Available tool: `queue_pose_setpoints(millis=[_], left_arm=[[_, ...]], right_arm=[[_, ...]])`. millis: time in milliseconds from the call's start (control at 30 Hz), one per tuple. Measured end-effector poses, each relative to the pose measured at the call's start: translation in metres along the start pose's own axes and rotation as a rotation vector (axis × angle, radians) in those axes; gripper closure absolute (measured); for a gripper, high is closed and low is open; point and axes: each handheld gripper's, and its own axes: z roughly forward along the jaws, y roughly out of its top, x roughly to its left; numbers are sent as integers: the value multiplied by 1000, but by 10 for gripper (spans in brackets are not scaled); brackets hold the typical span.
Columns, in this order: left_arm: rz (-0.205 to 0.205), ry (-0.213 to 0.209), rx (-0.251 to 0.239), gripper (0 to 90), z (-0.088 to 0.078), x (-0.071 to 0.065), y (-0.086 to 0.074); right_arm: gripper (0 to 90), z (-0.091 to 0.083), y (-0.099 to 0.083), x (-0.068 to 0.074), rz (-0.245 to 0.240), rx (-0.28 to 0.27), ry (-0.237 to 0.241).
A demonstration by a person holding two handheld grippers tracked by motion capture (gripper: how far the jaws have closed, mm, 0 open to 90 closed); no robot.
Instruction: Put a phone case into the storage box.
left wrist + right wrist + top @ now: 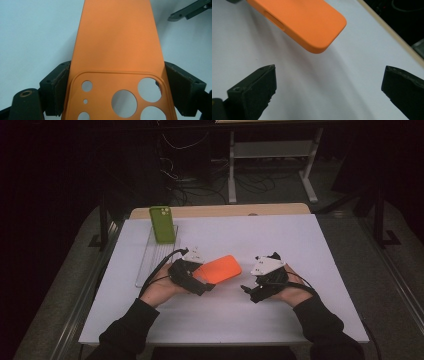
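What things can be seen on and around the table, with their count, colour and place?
phone case: 1, orange, held above the table's middle by its camera-hole end
phone: 1, green, on the far end of the clear tray
tray: 1, clear, left part of the table
table: 1, white top
frame: 1, white, on the floor behind
left gripper: 1, black, shut on the phone case
right gripper: 1, black, open, near the case's free end

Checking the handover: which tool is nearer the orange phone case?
Left. The left tool is clamped on the orange phone case at its camera-cutout end; the right tool is open, just short of the free end.
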Motion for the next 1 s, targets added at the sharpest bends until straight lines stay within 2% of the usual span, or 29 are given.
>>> queue_pose_setpoints(millis=[367, 467, 533, 567, 600, 633, 700, 733, 833, 867, 933, 1000], left_arm=[[13, 1, -2, 154, -1, 2, 0], [11, 6, -3, 154, -1, 2, 0], [17, 7, -2, 154, -1, 3, 0], [19, 4, 4, 154, -1, 3, 0], [16, 4, 3, 154, -1, 3, 0], [15, 6, 3, 154, -1, 3, 0], [38, 8, 2, 154, -1, 4, 1], [37, 7, 3, 154, -2, 4, 1], [-2, 5, -11, 154, -1, 2, 0], [-3, 7, -11, 154, -1, 2, 0], [1, 12, -16, 154, -1, 3, 1], [-14, 11, -17, 154, 0, 2, 1]], right_arm=[[0, 0, 6, 12, -186, -6, -128], [0, 1, 7, 16, -271, -2, -177], [0, 1, 7, 19, -297, 0, -200], [0, 2, 7, 20, -318, -2, -213], [0, 2, 8, 20, -361, 8, -217], [0, 2, 8, 21, -370, 11, -225], [0, 2, 8, 23, -409, 18, -241], [0, 3, 8, 24, -430, 21, -252], [0, 5, 9, 27, -496, 14, -298], [0, 6, 9, 29, -499, 9, -313], [0, 6, 9, 31, -557, 18, -327], [0, 6, 10, 34, -561, 19, -344]])
